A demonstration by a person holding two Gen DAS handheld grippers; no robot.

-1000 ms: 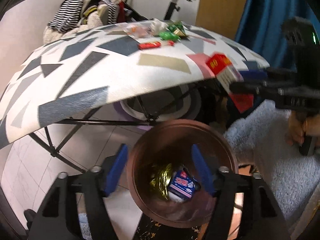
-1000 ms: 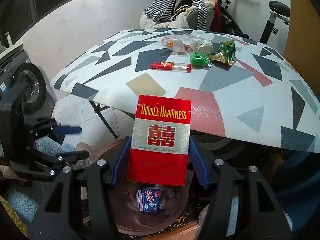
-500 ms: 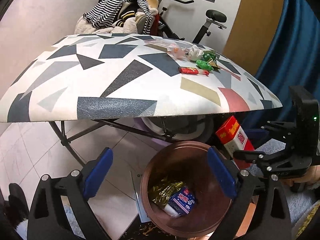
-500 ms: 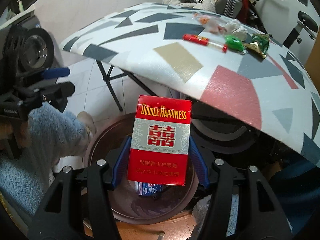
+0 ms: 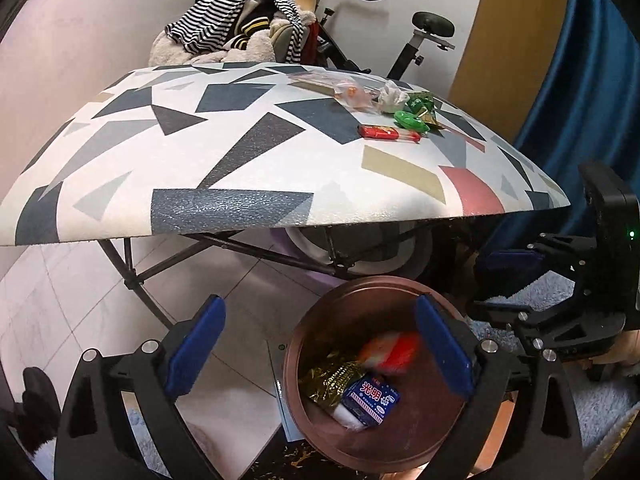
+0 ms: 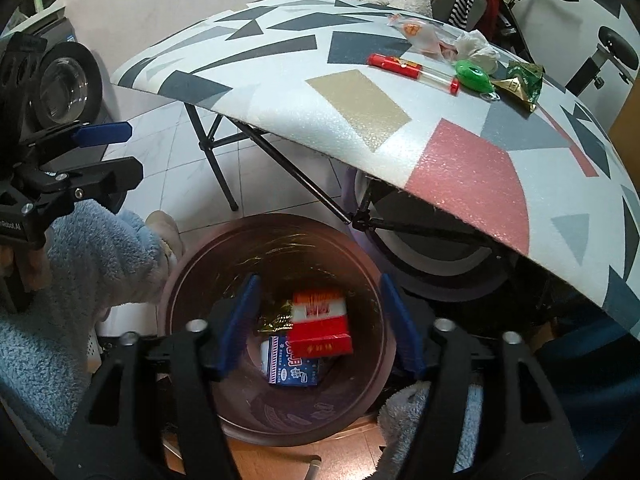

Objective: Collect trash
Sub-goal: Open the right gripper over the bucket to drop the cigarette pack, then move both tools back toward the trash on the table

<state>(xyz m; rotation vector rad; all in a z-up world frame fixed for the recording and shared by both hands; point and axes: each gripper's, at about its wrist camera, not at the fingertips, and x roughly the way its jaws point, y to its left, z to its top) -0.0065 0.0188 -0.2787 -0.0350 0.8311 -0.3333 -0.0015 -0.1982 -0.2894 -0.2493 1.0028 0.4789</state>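
A brown round bin (image 6: 192, 268) stands on the floor below the table; it also shows in the left wrist view (image 5: 360, 284). A red cigarette box (image 6: 320, 320) is blurred inside the bin, above a blue box (image 6: 294, 368) and a gold wrapper (image 6: 274, 316). The red box is a blur in the left wrist view (image 5: 390, 350). My right gripper (image 6: 320, 324) is open and empty above the bin. My left gripper (image 5: 318, 348) is open and empty beside the bin's left rim. On the table lie a red tube (image 6: 412, 68), a green object (image 6: 474, 76), a green-gold wrapper (image 6: 520, 82) and crumpled tissue (image 6: 478, 46).
The patterned folding table (image 5: 240, 160) overhangs the bin, with black legs (image 6: 224, 148) beneath. A clear plastic bag (image 6: 416, 32) lies on it. Clothes pile (image 5: 240, 32) and an exercise bike (image 5: 424, 40) stand behind. A washing machine (image 6: 64, 80) is at left.
My right gripper has opened and let go of the red cigarette box, which is dropping into the bin. My left gripper has opened wide and drawn back to the left of the bin.
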